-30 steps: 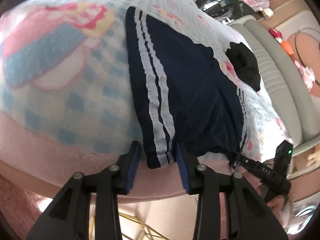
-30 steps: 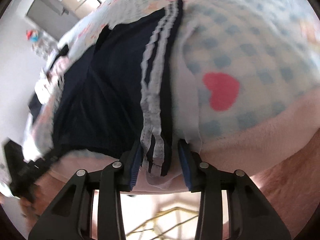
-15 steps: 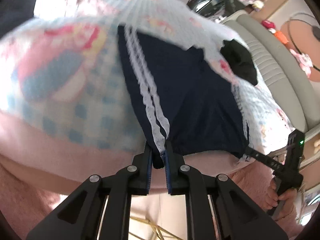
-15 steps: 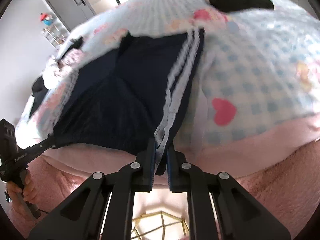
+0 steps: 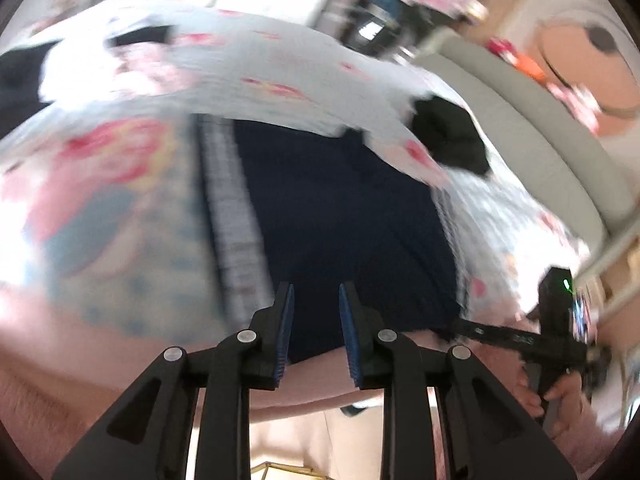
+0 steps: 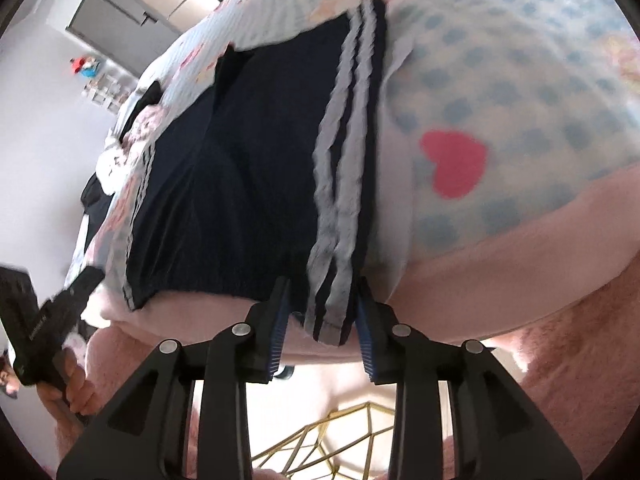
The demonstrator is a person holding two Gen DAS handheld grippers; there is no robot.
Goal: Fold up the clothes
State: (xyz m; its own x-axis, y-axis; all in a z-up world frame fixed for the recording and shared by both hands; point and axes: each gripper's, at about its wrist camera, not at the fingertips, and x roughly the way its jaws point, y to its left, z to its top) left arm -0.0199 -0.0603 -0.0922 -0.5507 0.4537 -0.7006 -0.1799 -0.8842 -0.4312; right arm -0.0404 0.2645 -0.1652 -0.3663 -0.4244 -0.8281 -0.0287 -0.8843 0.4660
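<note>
A pair of navy shorts (image 6: 248, 184) with white side stripes lies flat on a bed, on a blanket (image 6: 520, 80) checked in pale blue with a red heart (image 6: 454, 164), its hem at the pink near edge; the right wrist view shows this sharply, with the right gripper (image 6: 320, 320) at the striped corner of the hem, fingers (image 6: 280, 320) opening, narrowly parted, the stripe lying between them but no pad seen pressing on it; the left wrist view is blurred, and gives the same shorts (image 5: 340, 220) from the other corner, the left gripper (image 5: 316, 328) over the dark cloth just inside the stripe, its fingers (image 5: 285, 328) also opening, narrow, with a gap on both sides; only the left view shows a black garment (image 5: 448, 140) further back on the bed and a grey padded headboard (image 5: 540, 140); only the right view shows a grey cabinet (image 6: 116, 20) by the wall; each view catches the other gripper with the hand (image 5: 560, 396) that holds it.
</note>
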